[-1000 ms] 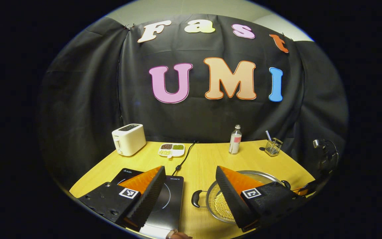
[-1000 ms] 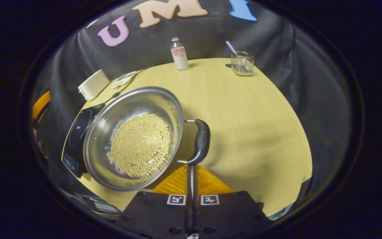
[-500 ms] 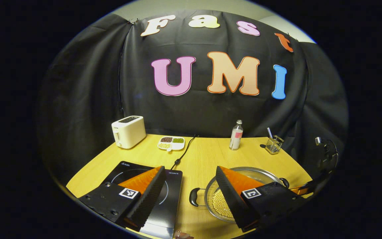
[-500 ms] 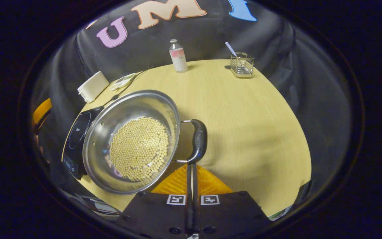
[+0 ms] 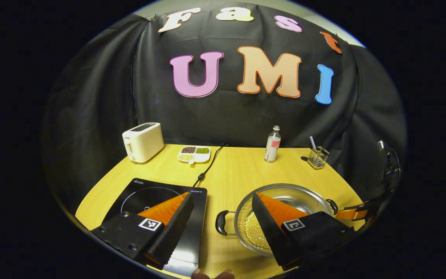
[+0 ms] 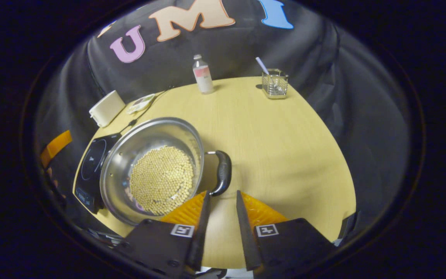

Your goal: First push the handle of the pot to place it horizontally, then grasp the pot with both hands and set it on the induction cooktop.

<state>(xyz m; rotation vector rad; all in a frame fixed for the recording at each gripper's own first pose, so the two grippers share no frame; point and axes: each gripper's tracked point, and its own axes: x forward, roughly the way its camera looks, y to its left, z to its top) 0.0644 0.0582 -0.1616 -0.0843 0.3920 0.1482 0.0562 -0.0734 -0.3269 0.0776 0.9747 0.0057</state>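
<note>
We see the pot (image 6: 151,170), holding small pale beans (image 6: 162,179), resting on the wooden surface (image 6: 277,143) just beside the induction cooktop (image 5: 157,197), not on it. Our right tongs (image 6: 222,195) are parted a little, with nothing held between them, their tips just short of the pot's near handle (image 6: 223,172), which lies level. Our left tongs (image 5: 223,203) are spread wide above the surface, one finger over the cooktop, the other over the pot, the far handle (image 5: 220,223) between them
</note>
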